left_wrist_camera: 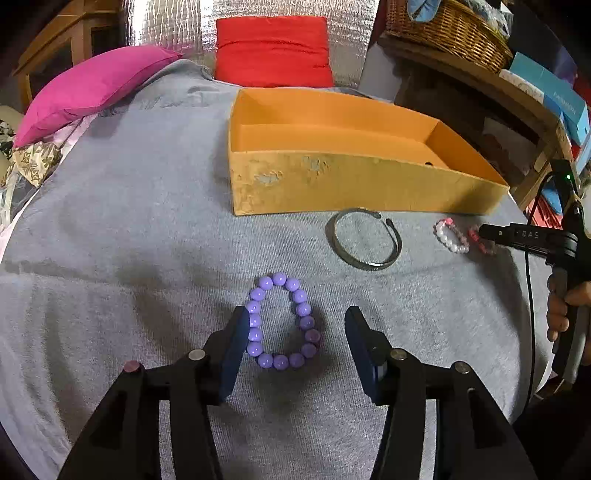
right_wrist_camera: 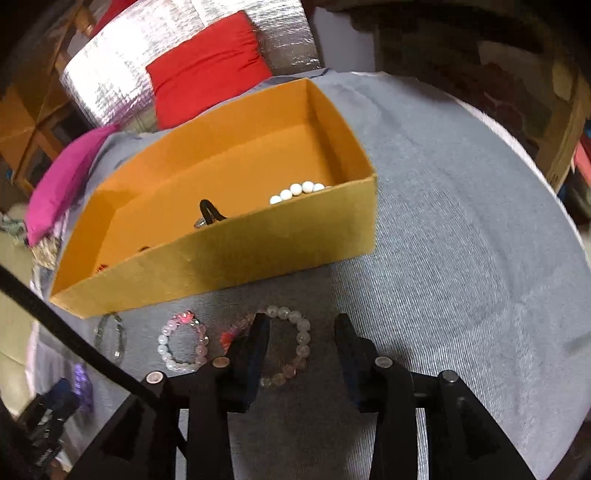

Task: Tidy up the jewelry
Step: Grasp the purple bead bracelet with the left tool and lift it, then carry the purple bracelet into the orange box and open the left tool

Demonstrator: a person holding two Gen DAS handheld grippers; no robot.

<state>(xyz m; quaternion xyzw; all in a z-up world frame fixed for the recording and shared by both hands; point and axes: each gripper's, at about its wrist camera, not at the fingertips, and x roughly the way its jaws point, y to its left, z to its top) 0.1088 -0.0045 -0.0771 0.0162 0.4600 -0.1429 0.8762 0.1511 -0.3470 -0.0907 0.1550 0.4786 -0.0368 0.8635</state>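
A purple bead bracelet (left_wrist_camera: 282, 321) lies on the grey cloth between the fingers of my left gripper (left_wrist_camera: 297, 317), which is open; the left pad stands right beside its beads. In the right wrist view, my right gripper (right_wrist_camera: 302, 328) is open over a pale pink bead bracelet (right_wrist_camera: 301, 354). Its left finger (right_wrist_camera: 256, 339) stands inside the ring, and the ring's right side lies between the jaws without being pressed. A pink-and-white bracelet (right_wrist_camera: 183, 341) and a metal bangle (left_wrist_camera: 364, 238) lie in front of the orange box (left_wrist_camera: 332, 181).
The orange box (right_wrist_camera: 258, 243) holds white pearls (right_wrist_camera: 297, 190) and a black hair clip (right_wrist_camera: 210, 214). Behind it are a red cushion (left_wrist_camera: 273, 51) and a magenta cushion (left_wrist_camera: 92, 85). At the right stands a wooden shelf with a wicker basket (left_wrist_camera: 450, 29). A hand (left_wrist_camera: 561, 310) holds the right gripper.
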